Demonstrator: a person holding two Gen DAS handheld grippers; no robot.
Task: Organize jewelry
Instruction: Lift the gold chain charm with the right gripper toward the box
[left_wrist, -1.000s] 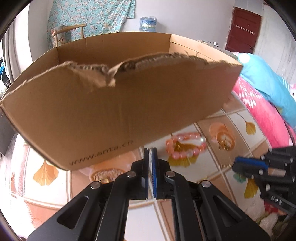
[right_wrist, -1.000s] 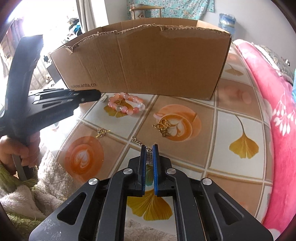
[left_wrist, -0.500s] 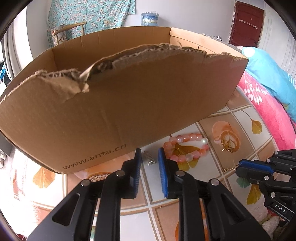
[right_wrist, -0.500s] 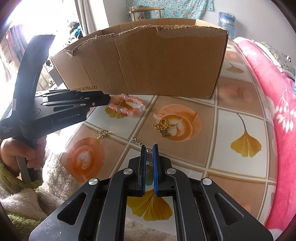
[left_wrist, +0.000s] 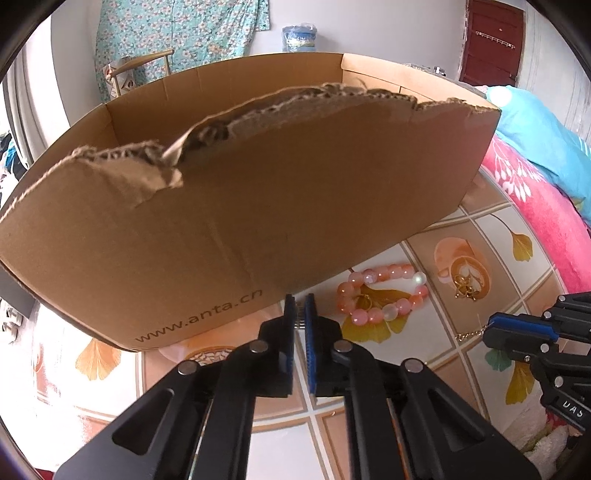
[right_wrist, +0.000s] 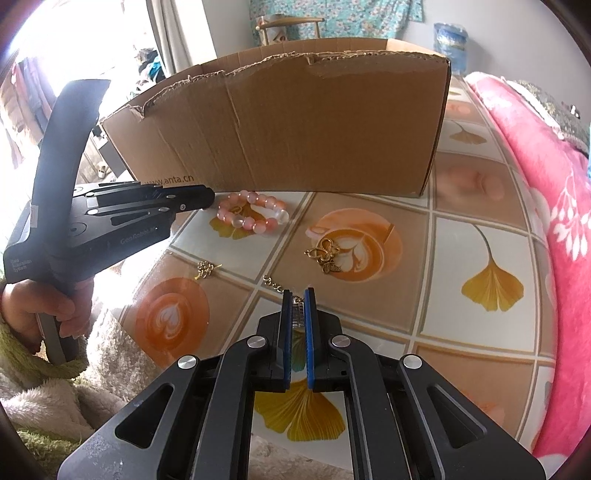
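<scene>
Left wrist view: the left gripper (left_wrist: 300, 310) rises from the bottom centre, its jaws closing to a narrow slit. A glint of something small and silvery sits in that slit, too hidden to say whether the pads press it. Just above the tips hangs the near wall of a torn cardboard box (left_wrist: 258, 206), filling the upper and middle frame, with "www.anta.cn" printed along its lower left edge. Right of the tips, on the tiled tablecloth (left_wrist: 476, 258), lies a pink bead bracelet (left_wrist: 382, 295), near the box's lower edge. Further right a gold charm (left_wrist: 466, 291) lies on an orange cup print. At the right edge the right gripper (left_wrist: 493, 330) reaches in, a gold chain (left_wrist: 468, 334) trailing from its tip. A pink blanket (left_wrist: 535, 195) fills the upper right.

Right wrist view: the right gripper (right_wrist: 298, 304) sits at bottom centre, clamped on a small silver clasp (right_wrist: 297, 314) between its blue pads; the chain (right_wrist: 274, 284) runs from it up-left across the cloth (right_wrist: 480, 332). The charm (right_wrist: 325, 256) lies above centre, apart from the chain. The bracelet (right_wrist: 253, 216) lies centre-left, just below the box (right_wrist: 295, 125). At the left, a hand (right_wrist: 48, 314) holds the left gripper (right_wrist: 208, 194), whose tip points at the bracelet, just beside it. A second small gold charm (right_wrist: 206, 268) lies lower left of the bracelet.
</scene>
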